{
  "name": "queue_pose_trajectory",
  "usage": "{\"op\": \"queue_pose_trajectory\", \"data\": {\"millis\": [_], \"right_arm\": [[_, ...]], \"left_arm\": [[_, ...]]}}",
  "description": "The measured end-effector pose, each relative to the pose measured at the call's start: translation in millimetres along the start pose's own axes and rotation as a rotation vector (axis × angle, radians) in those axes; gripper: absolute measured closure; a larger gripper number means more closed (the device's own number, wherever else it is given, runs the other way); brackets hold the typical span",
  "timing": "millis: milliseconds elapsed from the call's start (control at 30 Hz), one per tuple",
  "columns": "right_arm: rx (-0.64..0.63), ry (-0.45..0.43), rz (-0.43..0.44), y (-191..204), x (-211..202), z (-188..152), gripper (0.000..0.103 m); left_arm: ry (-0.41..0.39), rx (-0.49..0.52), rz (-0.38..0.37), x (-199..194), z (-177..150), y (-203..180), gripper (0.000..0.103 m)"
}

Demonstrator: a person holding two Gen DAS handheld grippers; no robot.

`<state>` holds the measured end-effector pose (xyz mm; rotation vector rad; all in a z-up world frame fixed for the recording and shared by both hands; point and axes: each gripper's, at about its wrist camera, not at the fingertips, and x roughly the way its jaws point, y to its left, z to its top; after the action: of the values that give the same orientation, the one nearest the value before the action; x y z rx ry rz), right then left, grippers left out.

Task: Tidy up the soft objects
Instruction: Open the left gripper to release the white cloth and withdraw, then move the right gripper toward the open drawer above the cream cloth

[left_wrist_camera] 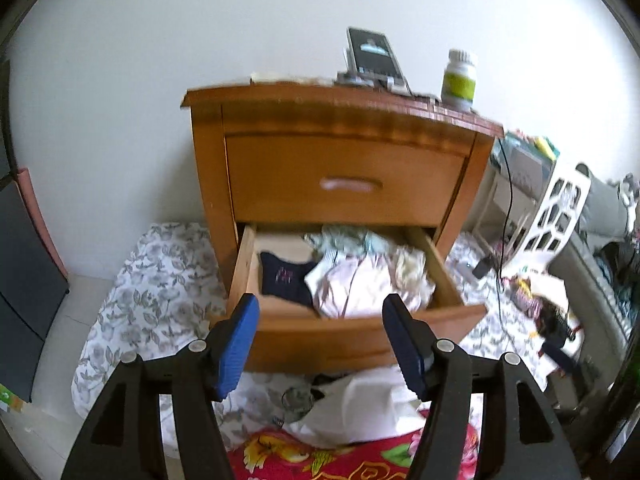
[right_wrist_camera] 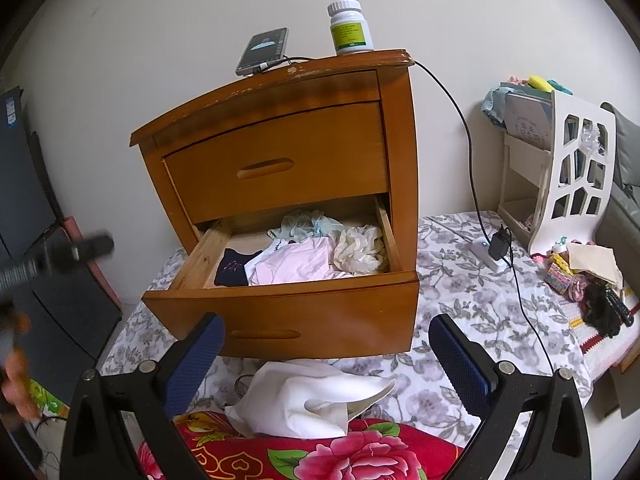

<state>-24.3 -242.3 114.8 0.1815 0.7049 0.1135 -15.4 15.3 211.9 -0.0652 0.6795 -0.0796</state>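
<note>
On the floral-printed grey and white sheet (right_wrist_camera: 460,280) stands a honey-coloured wooden nightstand (right_wrist_camera: 280,128) whose lower drawer (right_wrist_camera: 288,312) is pulled out, holding a folded navy garment (right_wrist_camera: 232,270), a pale pink cloth (right_wrist_camera: 296,266), a crumpled cream cloth (right_wrist_camera: 360,250) and a light green one (right_wrist_camera: 304,222). Just before the drawer front lies a loose white cloth (right_wrist_camera: 312,392), partly on a red flowered blanket (right_wrist_camera: 320,452). Both the left gripper (left_wrist_camera: 320,344) and right gripper (right_wrist_camera: 326,364) have their blue-padded jaws spread apart with nothing between them, neither touching any cloth.
</note>
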Motion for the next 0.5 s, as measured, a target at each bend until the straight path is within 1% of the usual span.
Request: {"op": "queue_pose_trajectory", "data": {"millis": [100, 200, 267, 500], "right_arm": [[0.001, 0.003, 0.002, -1, 1, 0, 0.000], [-0.002, 0.005, 0.003, 0, 2, 0, 0.000], [-0.005, 0.009, 0.003, 0, 3, 0, 0.000], [-0.026, 0.031, -0.009, 1, 11, -3, 0.000]], "left_arm": [[-0.019, -0.024, 0.001, -2, 12, 0, 0.020], [-0.044, -0.060, 0.004, -4, 14, 1, 0.020], [-0.056, -0.084, 0.010, -1, 9, 3, 0.016], [-0.053, -0.098, 0.055, 20, -14, 5, 0.015]]}}
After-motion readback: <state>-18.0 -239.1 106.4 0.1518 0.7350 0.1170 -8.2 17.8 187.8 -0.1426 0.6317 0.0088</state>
